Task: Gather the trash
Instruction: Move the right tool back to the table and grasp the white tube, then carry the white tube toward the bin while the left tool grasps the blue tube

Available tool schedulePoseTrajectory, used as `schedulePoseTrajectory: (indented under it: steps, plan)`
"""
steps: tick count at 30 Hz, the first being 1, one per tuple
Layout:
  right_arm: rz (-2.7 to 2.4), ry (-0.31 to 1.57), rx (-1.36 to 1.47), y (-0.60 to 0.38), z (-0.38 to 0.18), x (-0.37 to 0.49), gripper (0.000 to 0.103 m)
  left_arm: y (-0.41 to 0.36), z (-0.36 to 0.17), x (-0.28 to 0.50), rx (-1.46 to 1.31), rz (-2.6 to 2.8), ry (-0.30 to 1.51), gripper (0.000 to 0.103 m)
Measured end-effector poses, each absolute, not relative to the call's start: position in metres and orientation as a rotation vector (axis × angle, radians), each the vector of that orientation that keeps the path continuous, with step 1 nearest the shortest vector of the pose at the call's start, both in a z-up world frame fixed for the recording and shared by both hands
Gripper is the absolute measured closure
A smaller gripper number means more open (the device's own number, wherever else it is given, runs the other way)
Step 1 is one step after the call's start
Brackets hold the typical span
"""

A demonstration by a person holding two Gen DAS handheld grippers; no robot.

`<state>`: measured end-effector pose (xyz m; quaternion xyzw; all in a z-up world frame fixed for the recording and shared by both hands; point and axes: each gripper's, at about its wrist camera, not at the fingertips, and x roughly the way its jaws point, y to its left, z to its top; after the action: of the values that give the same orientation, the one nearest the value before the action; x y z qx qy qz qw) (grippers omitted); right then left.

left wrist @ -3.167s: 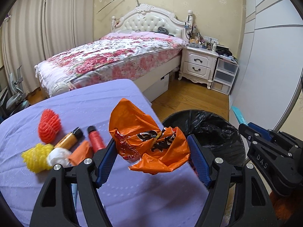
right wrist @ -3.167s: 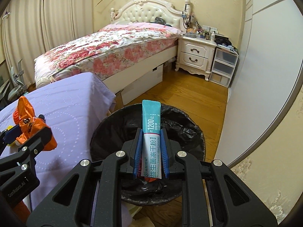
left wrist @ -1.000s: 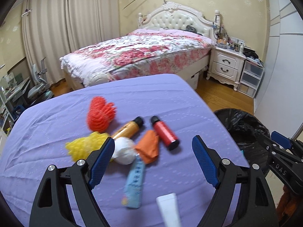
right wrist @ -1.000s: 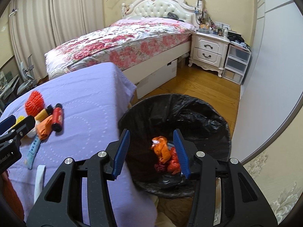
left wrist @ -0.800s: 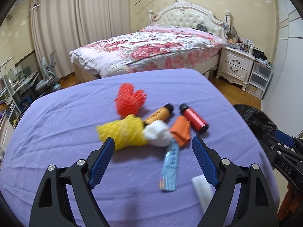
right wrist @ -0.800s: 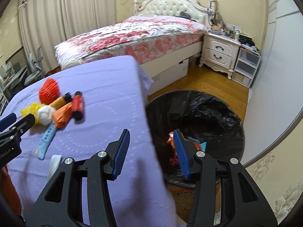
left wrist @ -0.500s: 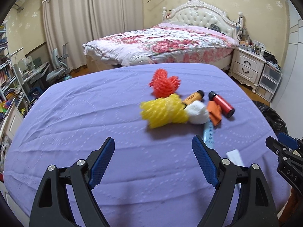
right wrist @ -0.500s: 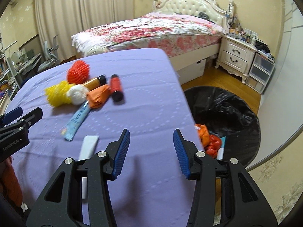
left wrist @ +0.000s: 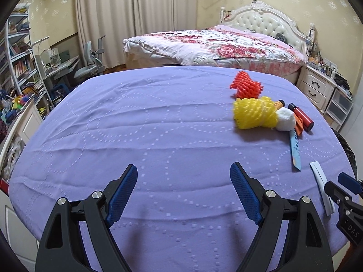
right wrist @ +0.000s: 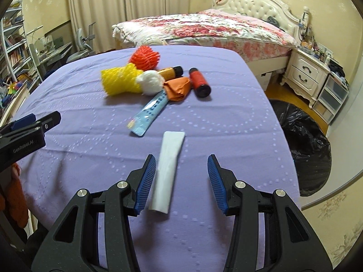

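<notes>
cloth [right wrist: 226, 117]: lying matt purple, woven, showing stitched dotted rings
nets [right wrist: 120, 80]: looking like foam mesh — ribbed, soft, matt
sachet [right wrist: 169, 170]: showing smooth white film, faintly shiny
bin bag [right wrist: 304, 140]: gleaming black plastic, crinkled
pads [right wrist: 145, 181]: showing ridged blue rubber — arms looking matt black plastic
bottle [right wrist: 199, 82]: shining glossy red

Your left black two-finger gripper with blue ribbed pads [left wrist: 183, 190] is held level with its jaws spread wide and nothing between them. Your right black two-finger gripper with blue ribbed pads [right wrist: 181, 182] is likewise parted, angled slightly downward.
</notes>
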<state>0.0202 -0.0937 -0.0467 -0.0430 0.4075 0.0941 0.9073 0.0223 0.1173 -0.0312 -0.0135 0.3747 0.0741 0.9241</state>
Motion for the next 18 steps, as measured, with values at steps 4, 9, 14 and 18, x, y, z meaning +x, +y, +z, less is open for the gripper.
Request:
schedulePoseTrajectory:
  steps: [4,9,14,18]
  plan:
    - [0.201,0.861,-0.115,-0.086,-0.053,0.020,0.059,0.122,-0.034,0.018,-0.038,0.156,0.772,0.022]
    - [0.196,0.867,-0.144,-0.082,-0.058,0.018,0.081,0.121,-0.036,0.019,-0.047,0.143,0.775,0.022]
    - [0.181,0.863,-0.144,-0.086,-0.057,0.022,0.086,0.108,-0.039,0.021,-0.039,0.106,0.783,0.022]
    - [0.155,0.856,-0.138,-0.096,-0.056,0.028,0.086,0.088,-0.043,0.027,-0.023,0.062,0.795,0.022]
